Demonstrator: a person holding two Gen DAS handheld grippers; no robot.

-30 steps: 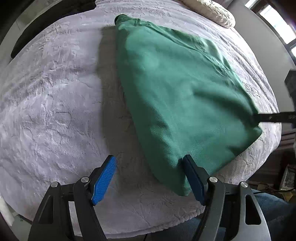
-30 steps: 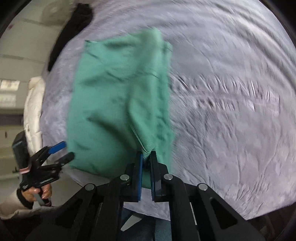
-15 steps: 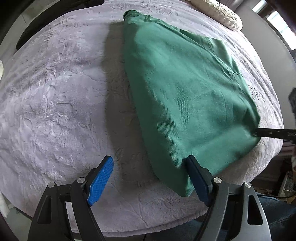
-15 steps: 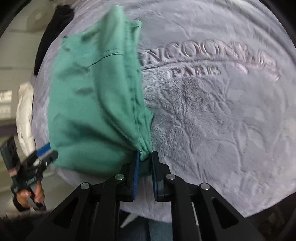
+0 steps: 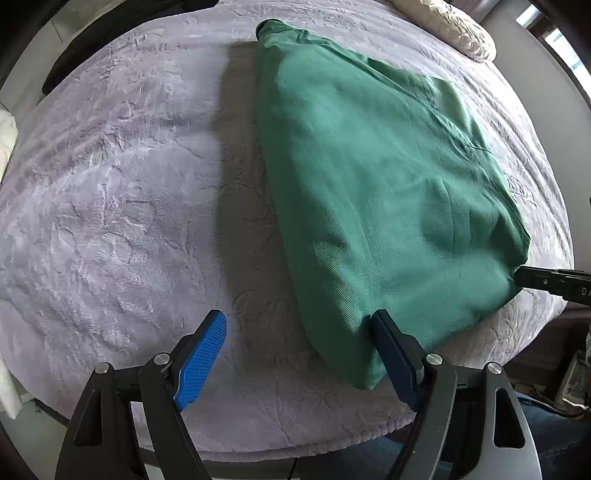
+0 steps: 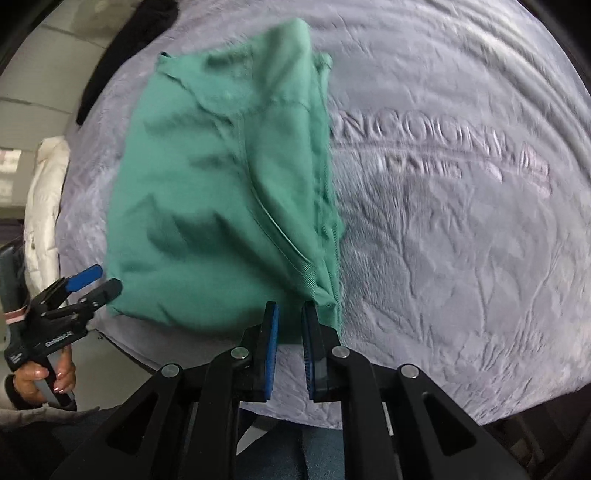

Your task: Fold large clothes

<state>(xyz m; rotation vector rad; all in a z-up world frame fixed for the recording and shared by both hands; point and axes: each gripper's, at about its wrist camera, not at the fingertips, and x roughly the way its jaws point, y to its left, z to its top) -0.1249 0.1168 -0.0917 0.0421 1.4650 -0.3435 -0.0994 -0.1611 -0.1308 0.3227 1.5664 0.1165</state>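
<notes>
A green garment (image 5: pixel 369 184) lies folded on a lilac plush blanket (image 5: pixel 110 203), narrow end far, wide end near. My left gripper (image 5: pixel 295 350) stands open and wide over the near left corner. Its right finger rests against the cloth, and its blue left pad (image 5: pixel 201 360) is over bare blanket. In the right wrist view the garment (image 6: pixel 221 203) bunches toward my right gripper (image 6: pixel 291 325). Those jaws stand a narrow gap apart, with the cloth's corner at the right fingertip and nothing pressed between the pads. The left gripper (image 6: pixel 103 280) shows at the garment's other corner.
The blanket (image 6: pixel 461 240) bears embossed lettering and a flower pattern right of the garment. A cream pillow (image 5: pixel 454 33) lies at the far right, a dark cloth (image 5: pixel 110 48) at the far left edge. A hand (image 6: pixel 48 376) holds the left gripper beside the bed's near edge.
My right gripper's jaws, clamped on the garment's corner before, now stand slightly apart, and the gripper has shifted a little. The left gripper has stayed put with jaws wide.
</notes>
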